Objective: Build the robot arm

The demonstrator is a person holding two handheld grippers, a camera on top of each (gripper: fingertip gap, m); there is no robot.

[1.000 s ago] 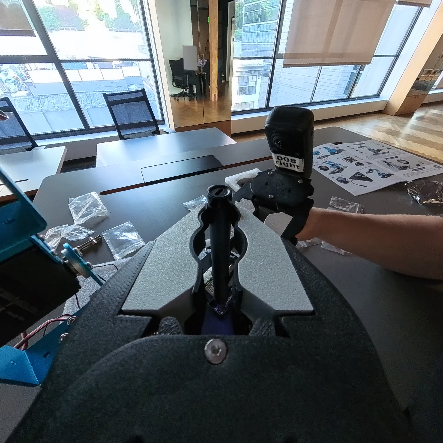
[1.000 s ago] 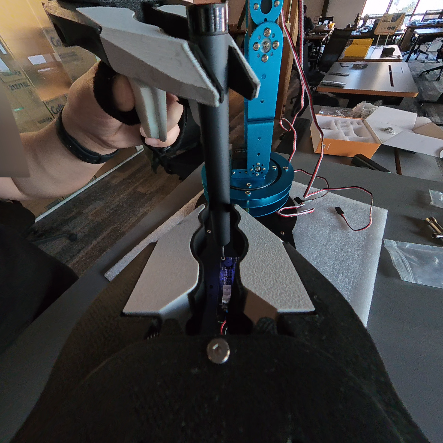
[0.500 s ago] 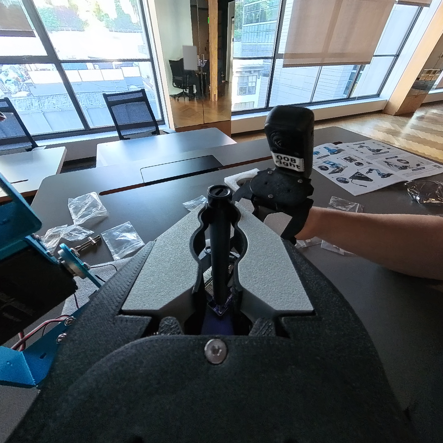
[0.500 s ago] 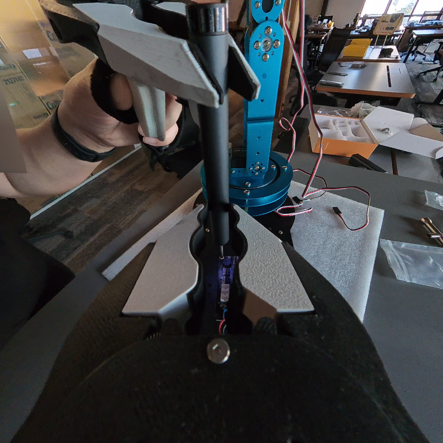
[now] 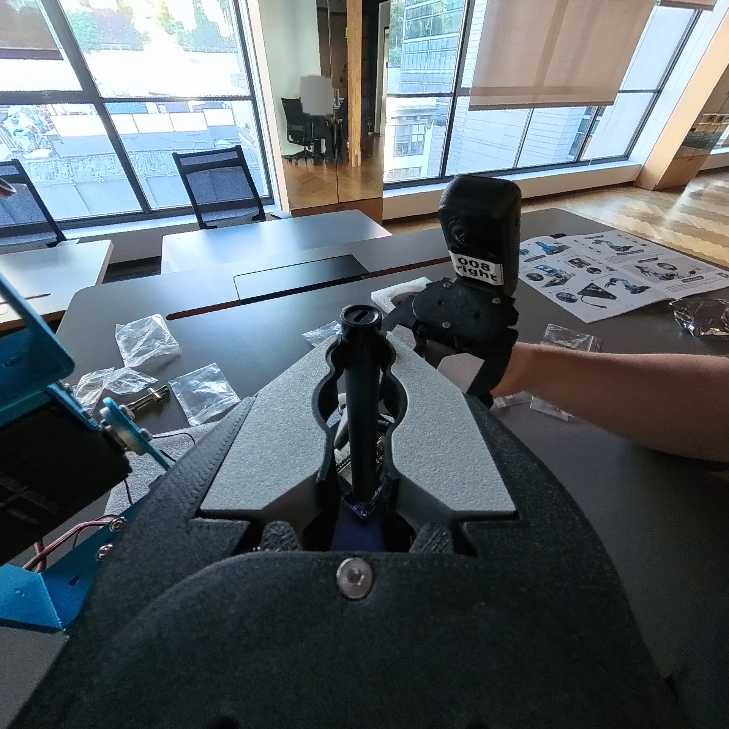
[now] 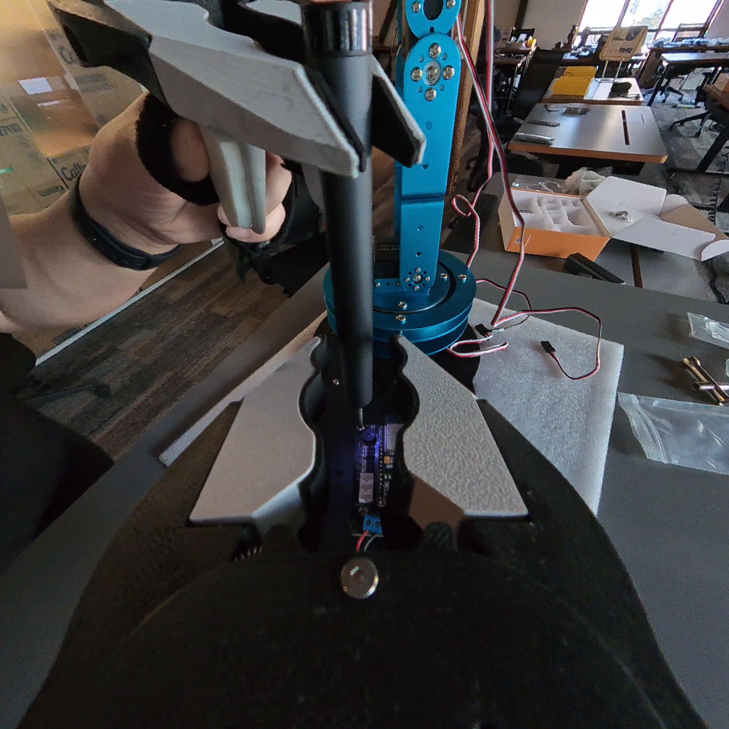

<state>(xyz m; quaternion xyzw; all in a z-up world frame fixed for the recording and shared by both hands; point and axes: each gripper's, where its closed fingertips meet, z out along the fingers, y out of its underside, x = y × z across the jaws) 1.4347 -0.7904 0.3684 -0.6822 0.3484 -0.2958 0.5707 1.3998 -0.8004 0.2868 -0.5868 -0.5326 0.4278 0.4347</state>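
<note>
The stiff, slim driver is clamped mid-shaft by the left tongs; its tip meets the fragile board, clamped edgewise by the right tongs.

Blue robot arm upright on round base, blocks far centre, just behind black screwdriver. Servo wires trail right over white foam sheet. Right: plastic bag, metal wrench on grey table; bare table nearer. Left: table edge, floor beyond.
</note>
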